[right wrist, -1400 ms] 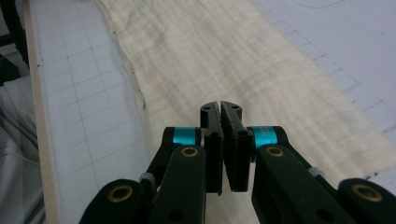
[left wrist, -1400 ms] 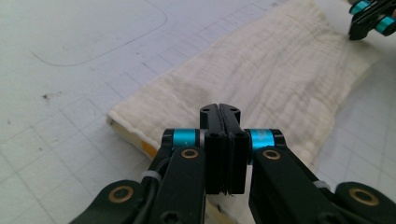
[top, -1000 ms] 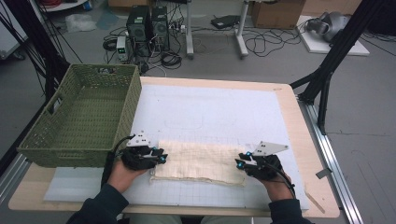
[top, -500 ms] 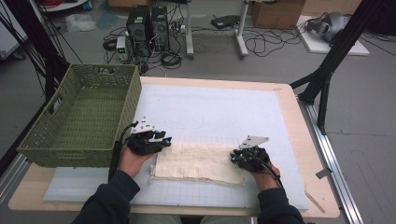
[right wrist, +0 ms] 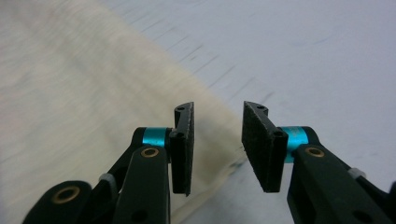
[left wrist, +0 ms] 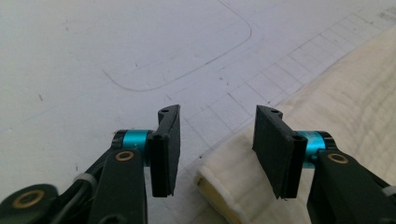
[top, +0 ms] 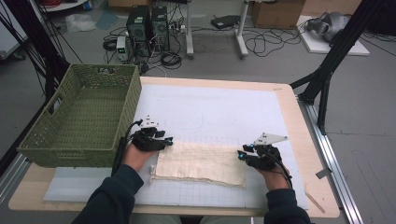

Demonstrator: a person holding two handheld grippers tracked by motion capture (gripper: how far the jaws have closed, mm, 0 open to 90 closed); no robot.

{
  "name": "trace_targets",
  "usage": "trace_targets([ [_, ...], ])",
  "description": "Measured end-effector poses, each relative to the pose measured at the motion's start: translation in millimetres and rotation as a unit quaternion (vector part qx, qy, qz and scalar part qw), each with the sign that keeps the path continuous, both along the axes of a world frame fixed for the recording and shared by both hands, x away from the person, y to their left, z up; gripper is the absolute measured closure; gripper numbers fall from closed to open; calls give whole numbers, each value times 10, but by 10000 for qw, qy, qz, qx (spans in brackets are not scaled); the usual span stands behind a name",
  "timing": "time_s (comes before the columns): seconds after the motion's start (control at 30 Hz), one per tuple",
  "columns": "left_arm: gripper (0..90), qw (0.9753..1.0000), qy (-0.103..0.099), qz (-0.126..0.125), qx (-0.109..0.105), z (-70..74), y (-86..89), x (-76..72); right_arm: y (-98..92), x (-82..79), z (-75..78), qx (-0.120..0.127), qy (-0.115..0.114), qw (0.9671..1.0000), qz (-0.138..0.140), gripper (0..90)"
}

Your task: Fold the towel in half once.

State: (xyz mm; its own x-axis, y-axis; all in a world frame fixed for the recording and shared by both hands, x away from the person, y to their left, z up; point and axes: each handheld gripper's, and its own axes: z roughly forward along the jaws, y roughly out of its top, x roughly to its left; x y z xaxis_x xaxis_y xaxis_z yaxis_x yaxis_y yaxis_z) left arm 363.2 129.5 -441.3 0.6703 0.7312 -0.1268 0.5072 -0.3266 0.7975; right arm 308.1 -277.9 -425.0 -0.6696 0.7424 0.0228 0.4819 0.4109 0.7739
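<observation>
Pale wood table under everything, covered by a white gridded mat reaching well ahead of both grippers. Woven green basket just to the outer side of the left gripper, its near wall close beside that hand. Cream cloth flat on the mat, stretched between the two grippers, long edges running from one to the other, a small tag or loop at its near left corner.

Left gripper at the cloth's far left corner, jaws apart, nothing between them; in the left gripper view, hemmed cloth corner just below and between the jaws, more cloth spreading to the right, bare mat with a drawn rounded outline ahead and to the left. Cannot tell whether the jaws touch the fabric.

Right gripper at the cloth's far right corner, jaws likewise apart and holding nothing; in the right gripper view, blurred cloth edge running diagonally under the gap, cloth to the left, bare mat to the right.
</observation>
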Motion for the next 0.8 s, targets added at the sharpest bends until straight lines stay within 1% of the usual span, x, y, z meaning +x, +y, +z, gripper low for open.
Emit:
trace_targets([
  [0.03, 551, 10000, 38, -29, 25, -10, -3, 6, -16, 36, 14, -24, -92, 9998, -154, 642],
  [0.07, 559, 10000, 78, -40, 46, -23, -10, 8, -31, 79, 18, -102, -129, 9994, -315, 642],
  [0.1, 566, 9999, 88, -71, 103, -33, -17, 10, -40, 124, 9, -149, -107, 9987, -483, 636],
  [0.13, 573, 9998, 104, -90, 137, -42, -26, 10, -46, 170, -9, -144, -49, 9982, -575, 626],
  [0.17, 588, 9997, 145, -153, 155, -50, -28, 14, -43, 210, -35, -122, 30, 9982, -592, 618],
  [0.2, 606, 9995, 163, -189, 181, -61, -40, 10, -31, 242, -66, -65, 137, 9984, -549, 608],
  [0.23, 612, 9995, 118, -203, 216, -62, -44, 4, -15, 266, -97, -75, 230, 9986, -481, 607],
  [0.27, 634, 9994, 134, -233, 236, -62, -40, 4, 8, 277, -124, -143, 313, 9986, -413, 608],
  [0.3, 662, 9994, 92, -222, 262, -63, -38, 0, 27, 285, -148, -225, 395, 9985, -314, 618],
  [0.33, 694, 9993, 82, -221, 283, -59, -29, -6, 44, 280, -166, -334, 429, 9982, -254, 642],
  [0.37, 783, 9992, 144, -332, 177, -62, -14, -6, 44, 269, -164, -312, 419, 9985, -181, 677],
  [0.4, 853, 9992, 156, -315, 177, -62, -14, -16, 43, 265, -163, -327, 413, 9985, -140, 726],
  [0.43, 861, 9993, 136, -293, 189, -57, -13, -26, 43, 257, -161, -282, 486, 9984, -50, 809],
  [0.47, 866, 9993, 93, -254, 240, -47, -6, -32, 54, 248, -157, -299, 481, 9984, 13, 847],
  [0.53, 870, 9998, -61, -68, 156, -30, 22, -43, 78, 229, -145, -451, 384, 9982, 50, 864],
  [0.6, 871, 9998, -193, 103, 21, -2, 63, -48, 70, 223, -131, -545, 246, 9982, -11, 867],
  [0.63, 871, 9995, -276, 164, -44, 13, 70, -51, 58, 223, -119, -495, 212, 9985, -53, 867],
  [0.7, 871, 9987, -436, 258, -97, 42, 71, -60, 49, 226, -93, -444, 42, 9990, -93, 867],
  [0.73, 871, 9981, -501, 320, -158, 49, 67, -62, 57, 227, -85, -465, -13, 9989, -98, 867],
  [0.8, 871, 9973, -579, 408, -212, 59, 69, -57, 71, 244, -76, -513, -161, 9985, -138, 868],
])
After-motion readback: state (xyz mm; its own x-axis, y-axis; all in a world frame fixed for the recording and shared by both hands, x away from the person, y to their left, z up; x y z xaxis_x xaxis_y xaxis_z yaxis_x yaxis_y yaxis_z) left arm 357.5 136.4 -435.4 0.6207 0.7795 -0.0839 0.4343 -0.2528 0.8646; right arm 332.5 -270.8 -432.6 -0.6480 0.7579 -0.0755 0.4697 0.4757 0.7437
